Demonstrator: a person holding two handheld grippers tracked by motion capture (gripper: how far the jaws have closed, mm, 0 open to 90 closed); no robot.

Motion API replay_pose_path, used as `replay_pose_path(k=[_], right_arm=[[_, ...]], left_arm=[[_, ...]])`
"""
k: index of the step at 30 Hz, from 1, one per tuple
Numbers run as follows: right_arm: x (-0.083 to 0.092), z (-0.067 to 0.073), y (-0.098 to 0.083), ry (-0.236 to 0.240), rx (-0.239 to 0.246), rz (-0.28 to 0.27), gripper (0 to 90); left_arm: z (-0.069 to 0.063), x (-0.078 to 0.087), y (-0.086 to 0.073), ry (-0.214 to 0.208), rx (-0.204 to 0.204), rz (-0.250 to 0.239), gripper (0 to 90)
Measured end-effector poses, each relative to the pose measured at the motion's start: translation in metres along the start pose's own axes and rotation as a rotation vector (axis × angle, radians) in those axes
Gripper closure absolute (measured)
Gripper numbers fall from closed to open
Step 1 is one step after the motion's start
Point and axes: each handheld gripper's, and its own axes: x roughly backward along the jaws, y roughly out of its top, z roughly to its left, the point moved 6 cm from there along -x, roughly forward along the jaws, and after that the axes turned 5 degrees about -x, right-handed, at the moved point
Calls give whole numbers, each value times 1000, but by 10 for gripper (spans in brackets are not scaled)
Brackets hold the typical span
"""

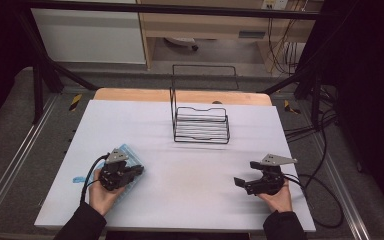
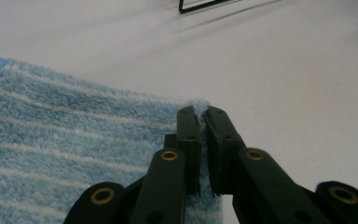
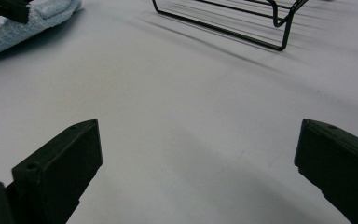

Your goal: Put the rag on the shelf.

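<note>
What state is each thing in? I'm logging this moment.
Left gripper: shut on the blue towel's edge.
Right gripper: open, nothing between its jaws.
Blue towel: lying flat on the table.
Wire rack: upright, nothing in it.

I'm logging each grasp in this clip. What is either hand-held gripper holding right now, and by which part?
The left hand-held gripper pinches the blue towel at its edge, by a corner. The right hand-held gripper holds nothing.

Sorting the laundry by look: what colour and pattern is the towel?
Light blue with thin white stripes; the towel shows best in the left gripper view.
</note>
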Motion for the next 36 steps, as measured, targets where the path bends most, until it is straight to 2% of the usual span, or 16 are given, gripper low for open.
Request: replay_pose_path(k=[6,19,24,25,26,27,30,31,34,36], right_arm=[[0,0,0,-3,5,2,12],[-1,0,-1,-5,5,5,13],[-1,0,0,-5,3,3,14],[-1,0,0,-5,3,-1,15],[-1,0,0,-4,4,-3,15],[0,0,0,-4,4,-4,15],[-1,-1,0,-6,6,-1,15],[-1,-1,0,-6,6,-1,15],[-1,0,0,-6,7,4,15],[-1,0,0,-6,5,3,16]], left_arm=[[-8,-1,6,6,-2,-5,844],[-31,-14,23,-28,-11,-12,845],[-48,-25,37,-47,-22,-18,845],[-48,-25,37,-47,-22,-18,844],[-55,-30,41,-58,-25,-20,845],[-55,-30,41,-58,-25,-20,845],[-69,-41,48,-73,-49,-8,845],[-69,-41,48,-73,-49,-8,845],[-82,-54,54,-90,-51,4,845],[-86,-58,55,-95,-50,8,845]])
